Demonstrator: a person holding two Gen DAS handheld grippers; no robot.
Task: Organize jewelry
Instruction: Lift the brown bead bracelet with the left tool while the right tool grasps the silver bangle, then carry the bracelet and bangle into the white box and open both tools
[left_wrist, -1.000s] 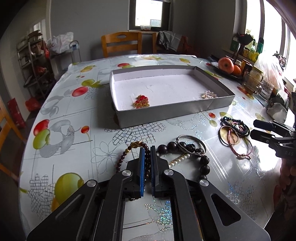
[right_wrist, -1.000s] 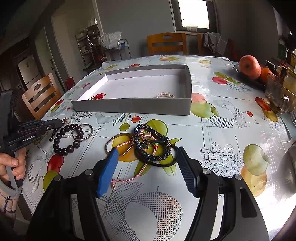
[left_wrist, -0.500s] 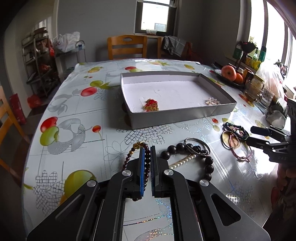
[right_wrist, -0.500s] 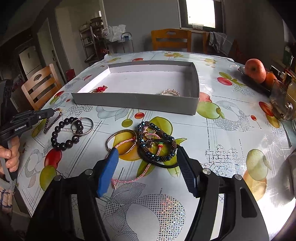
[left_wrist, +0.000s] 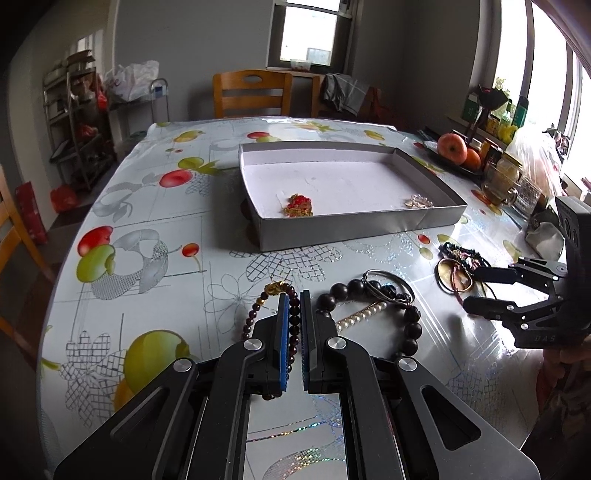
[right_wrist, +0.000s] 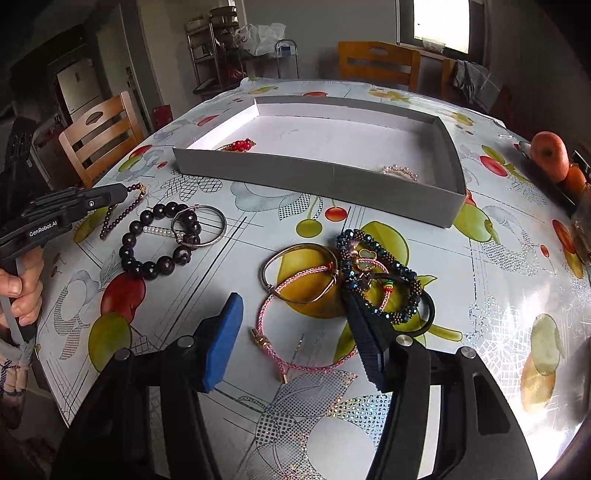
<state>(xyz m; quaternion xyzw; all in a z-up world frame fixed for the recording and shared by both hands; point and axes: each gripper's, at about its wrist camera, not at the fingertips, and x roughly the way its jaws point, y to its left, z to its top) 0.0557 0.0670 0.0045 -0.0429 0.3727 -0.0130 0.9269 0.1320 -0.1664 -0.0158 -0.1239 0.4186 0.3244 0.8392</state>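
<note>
Daylight from the windows (left_wrist: 308, 33) blows out white and glares on the glossy counter (right_wrist: 517, 325); corners darken, edges bend with fisheye, focus stays mostly sharp.

Both grippers are chunky black plastic with silver round screws at the pivots. The left gripper (left_wrist: 294, 332) and right gripper (right_wrist: 291, 336) have blue finger pads, and white "GenRobot.AI" lettering runs along the left one's side.

We've got the box (left_wrist: 354, 221) mid-table (right_wrist: 498, 258) holding a charm (left_wrist: 298, 205) and a small bracelet (right_wrist: 400, 171); loose bead bracelets (right_wrist: 159, 243) and bangles (right_wrist: 301, 273) lie near the table's front edge.
</note>
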